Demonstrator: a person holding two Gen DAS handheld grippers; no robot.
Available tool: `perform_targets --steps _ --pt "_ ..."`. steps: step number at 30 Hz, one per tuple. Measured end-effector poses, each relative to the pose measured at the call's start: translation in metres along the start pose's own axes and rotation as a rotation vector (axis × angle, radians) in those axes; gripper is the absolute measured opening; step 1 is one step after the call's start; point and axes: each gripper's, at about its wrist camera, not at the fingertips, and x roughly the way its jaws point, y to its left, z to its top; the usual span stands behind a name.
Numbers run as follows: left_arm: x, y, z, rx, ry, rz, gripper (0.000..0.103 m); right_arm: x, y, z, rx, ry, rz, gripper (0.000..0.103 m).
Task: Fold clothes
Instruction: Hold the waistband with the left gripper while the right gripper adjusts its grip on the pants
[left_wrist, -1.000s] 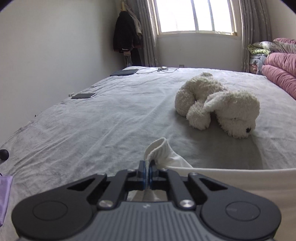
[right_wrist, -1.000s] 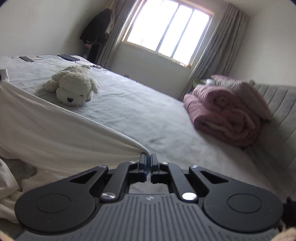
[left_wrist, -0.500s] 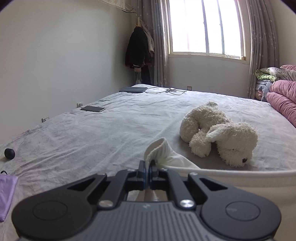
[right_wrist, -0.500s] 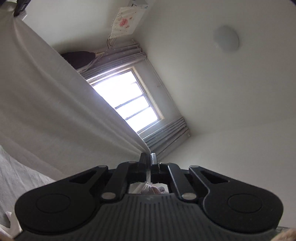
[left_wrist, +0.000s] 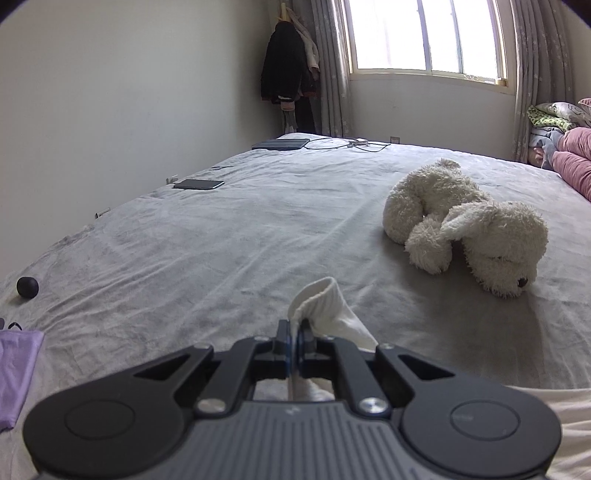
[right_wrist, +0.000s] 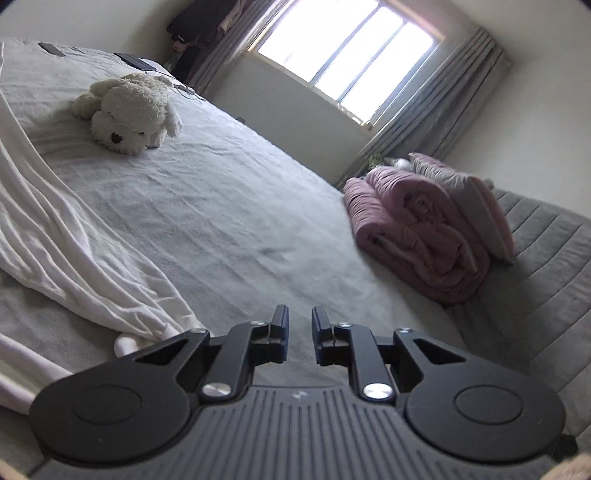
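A white garment (right_wrist: 70, 258) lies in loose folds on the grey bed (right_wrist: 240, 206), stretching from the far left down to just left of my right gripper (right_wrist: 299, 321). That gripper is open with nothing between its fingers. In the left wrist view my left gripper (left_wrist: 294, 332) is shut on a ribbed white cuff (left_wrist: 317, 299) of the same garment, held a little above the bed (left_wrist: 207, 236). More white cloth (left_wrist: 569, 410) spreads at the lower right.
A white plush dog (left_wrist: 469, 225) (right_wrist: 129, 110) lies on the bed ahead. A rolled pink quilt (right_wrist: 417, 229) sits by the grey headboard (right_wrist: 535, 266). A phone (left_wrist: 199, 184), a tablet (left_wrist: 280, 144), a black ball (left_wrist: 27, 286) and a purple cloth (left_wrist: 14, 369) lie at the left.
My right gripper has opened and let go of the white garment, which has dropped onto the bed. Its view swung from the ceiling back down. The left gripper keeps its hold.
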Motion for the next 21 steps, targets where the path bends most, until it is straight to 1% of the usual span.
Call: perform_targets --steps 2,6,8,11,12,13,14,15,16,17,19,21 --pt "0.001 -0.001 -0.001 0.006 0.003 -0.001 0.004 0.002 -0.006 0.000 0.030 0.044 0.081 0.028" --pt "0.003 -0.001 -0.002 0.003 0.017 -0.003 0.004 0.008 -0.014 -0.011 0.102 0.160 0.232 0.031" --pt "0.005 0.000 -0.002 -0.003 0.030 -0.005 0.004 0.009 -0.018 -0.020 0.236 0.219 0.282 0.040" --pt "0.011 0.001 -0.005 -0.009 0.064 -0.010 0.004 0.013 -0.029 -0.030 0.455 0.288 0.351 0.040" --pt "0.013 0.001 -0.006 -0.011 0.073 -0.009 0.004 0.016 -0.033 -0.032 0.513 0.295 0.373 0.040" --pt "0.015 0.001 -0.008 -0.012 0.080 -0.007 0.004 0.019 -0.034 -0.034 0.542 0.300 0.384 0.040" --pt "0.016 0.001 -0.008 -0.009 0.082 -0.006 0.004 0.020 -0.031 -0.034 0.539 0.309 0.380 0.038" --pt "0.017 0.001 -0.009 -0.006 0.083 -0.004 0.004 0.022 -0.029 -0.034 0.536 0.317 0.375 0.033" --pt "0.017 0.001 -0.009 -0.003 0.080 -0.004 0.004 0.024 -0.027 -0.034 0.533 0.326 0.371 0.013" --pt "0.018 0.001 -0.009 0.000 0.077 -0.003 0.004 0.023 -0.026 -0.033 0.524 0.325 0.358 0.008" --pt "0.018 0.002 -0.009 0.004 0.072 -0.002 0.004 0.014 -0.027 -0.027 0.481 0.286 0.302 0.005" --pt "0.018 0.002 -0.008 0.004 0.064 -0.001 0.004 0.005 -0.029 -0.021 0.438 0.247 0.246 0.005"
